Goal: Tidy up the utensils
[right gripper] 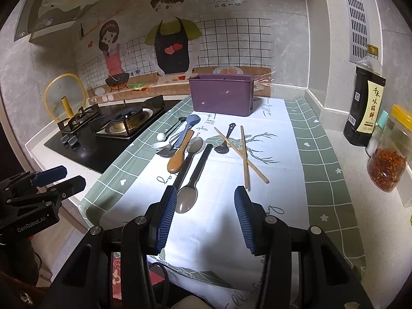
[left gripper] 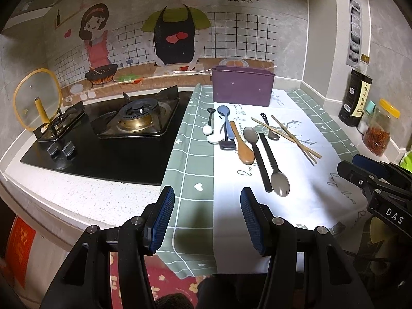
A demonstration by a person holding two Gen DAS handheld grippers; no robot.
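Several utensils lie on the green-and-white cloth [left gripper: 190, 159]: a wooden spoon [left gripper: 243, 146], two grey spoons with black handles [left gripper: 280, 182], a blue spoon [left gripper: 225, 118], a white spoon [left gripper: 213, 139], a small dark spoon [left gripper: 270, 128] and a pair of wooden chopsticks [left gripper: 291, 139]. A purple utensil box [left gripper: 242, 86] stands behind them at the wall. My left gripper [left gripper: 207, 219] is open and empty above the cloth's near edge. My right gripper [right gripper: 206, 216] is open and empty, its left finger just short of the nearest grey spoon [right gripper: 188, 198]; the chopsticks [right gripper: 244, 154] lie ahead.
A black gas hob [left gripper: 123, 126] with two burners sits left of the cloth, with a yellow-rimmed glass lid [left gripper: 36, 100] against the wall. A soy sauce bottle [right gripper: 365, 105] and a chilli jar [right gripper: 388, 159] stand at the right on the counter.
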